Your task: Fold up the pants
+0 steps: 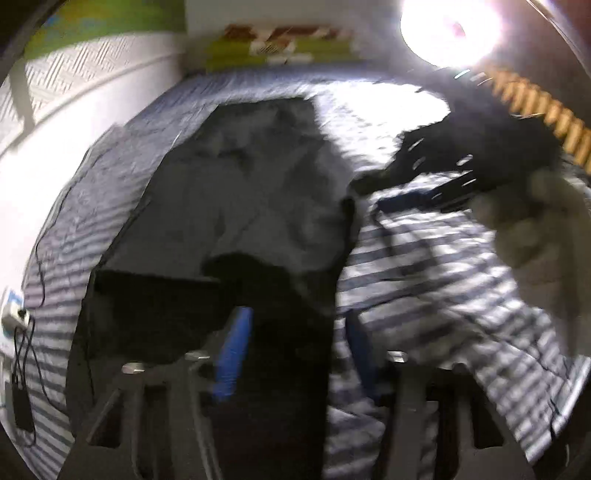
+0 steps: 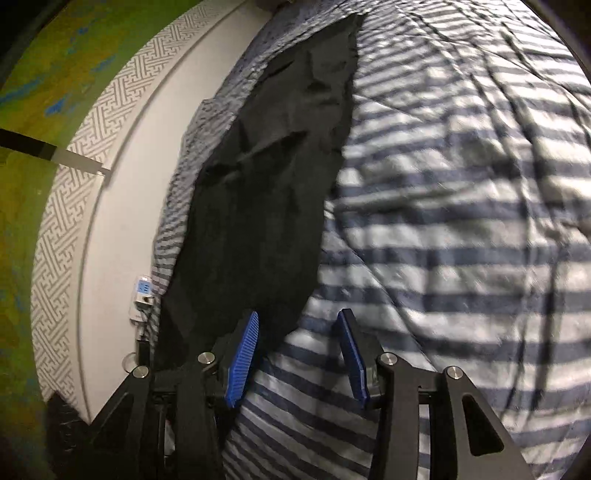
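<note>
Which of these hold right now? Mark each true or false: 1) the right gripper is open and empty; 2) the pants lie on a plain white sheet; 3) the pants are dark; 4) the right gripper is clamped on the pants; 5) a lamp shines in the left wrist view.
1) True: the right gripper stands open with nothing between its pads.
2) False: the pants lie on a blue and white striped cover.
3) True: they are black.
4) False: it holds nothing; the pants edge lies beside its left pad.
5) True: a bright lamp glares at the upper right.
</note>
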Demonstrator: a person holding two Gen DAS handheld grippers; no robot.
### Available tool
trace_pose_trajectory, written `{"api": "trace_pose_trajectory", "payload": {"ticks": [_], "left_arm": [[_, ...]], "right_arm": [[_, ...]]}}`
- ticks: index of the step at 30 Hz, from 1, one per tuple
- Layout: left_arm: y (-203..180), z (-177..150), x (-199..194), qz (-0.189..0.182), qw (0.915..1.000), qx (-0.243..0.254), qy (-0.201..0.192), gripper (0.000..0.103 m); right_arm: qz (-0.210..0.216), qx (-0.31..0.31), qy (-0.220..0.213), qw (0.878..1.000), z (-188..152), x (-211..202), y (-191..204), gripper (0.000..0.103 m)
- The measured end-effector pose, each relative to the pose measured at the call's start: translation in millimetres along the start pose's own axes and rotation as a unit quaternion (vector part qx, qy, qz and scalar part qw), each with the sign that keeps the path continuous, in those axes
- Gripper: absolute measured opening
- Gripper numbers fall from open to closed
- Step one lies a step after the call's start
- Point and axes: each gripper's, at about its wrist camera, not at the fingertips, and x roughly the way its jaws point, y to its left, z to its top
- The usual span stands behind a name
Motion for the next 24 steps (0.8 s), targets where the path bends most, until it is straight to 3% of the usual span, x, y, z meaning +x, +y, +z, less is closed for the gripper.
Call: {"api": "trace_pose_trajectory", "payload": {"ticks": [3, 5, 9, 14, 19, 22, 24], "left_arm": [[29, 2, 9, -0.022, 0.9976, -0.065, 0.012, 0.037], [49, -1, 9, -0.017, 0.9959, -0.088, 0.012, 0.037], [73, -8, 16, -0.043, 0.9910, -0.125, 0.022, 0.037], [80, -6, 27, -0.060, 0.9871, -0.146, 0.028, 0.039], [81, -4, 29, -0.062, 0.9867, -0.148, 0.027, 0.040], [76, 0, 22, -0.061, 0.9884, -0.138, 0.013, 0.052], [69, 1, 18, -0.080, 0.9891, -0.124, 0.003, 0.058]], "right_arm": [[0.049, -0.006, -0.023, 0.998, 15, -13, 10, 0.041], [0.069, -0.011, -0.046, 0.997, 22, -25, 11, 0.041], [0.046, -0.038, -0.046, 0.997, 27, -31, 5, 0.041], [0.073, -0.048, -0.030, 0.996, 27, -16, -3, 0.041], [0.076, -0.087, 0.019, 0.993, 33, 15, 17, 0.043], [0.112, -0.095, 0.014, 0.989, 38, 13, 38, 0.043], [0.124, -0.112, 0.007, 0.986, 43, 8, 52, 0.043]]}}
